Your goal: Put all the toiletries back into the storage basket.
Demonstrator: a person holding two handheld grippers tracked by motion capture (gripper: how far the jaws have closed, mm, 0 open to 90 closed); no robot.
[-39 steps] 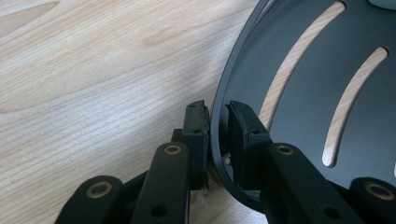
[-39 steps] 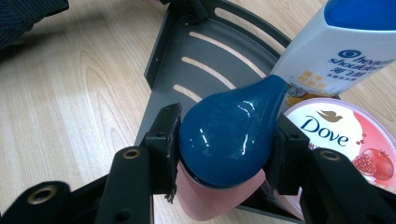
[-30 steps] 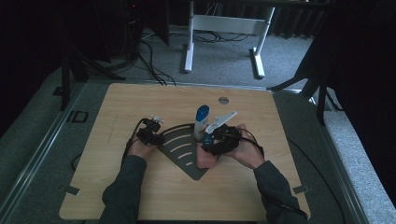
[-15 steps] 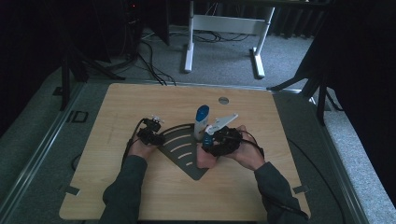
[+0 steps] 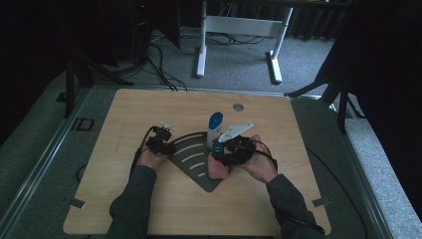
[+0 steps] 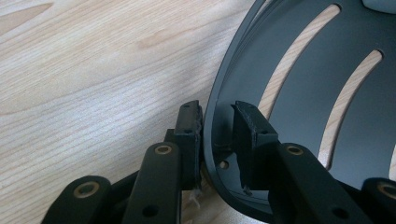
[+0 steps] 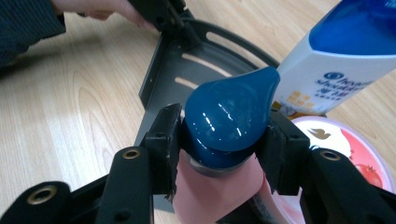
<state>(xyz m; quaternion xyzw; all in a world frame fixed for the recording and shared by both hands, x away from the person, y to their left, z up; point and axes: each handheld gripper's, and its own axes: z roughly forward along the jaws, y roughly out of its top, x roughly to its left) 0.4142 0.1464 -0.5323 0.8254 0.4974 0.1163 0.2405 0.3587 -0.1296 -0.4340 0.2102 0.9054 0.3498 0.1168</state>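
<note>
A dark grey fan-shaped slotted shelf (image 5: 194, 160) lies flat on the wooden table. My left gripper (image 6: 215, 128) straddles its raised curved rim (image 6: 212, 91). The outer pad rests against the rim and the inner pad stands a little off it, so the gripper is open. My right gripper (image 7: 224, 133) has just been closing and is shut on the blue teardrop cap (image 7: 229, 112) of a pink bottle (image 7: 215, 196) over the shelf's right side. A white shampoo bottle (image 5: 215, 128) with a blue cap stands just beyond it.
A round pink-and-white tub lid (image 7: 355, 149) with a strawberry picture sits under the shampoo bottle (image 7: 327, 70). A small metal grommet (image 5: 238, 106) marks the table's far side. White desk legs (image 5: 201, 50) and cables lie on the floor past the table.
</note>
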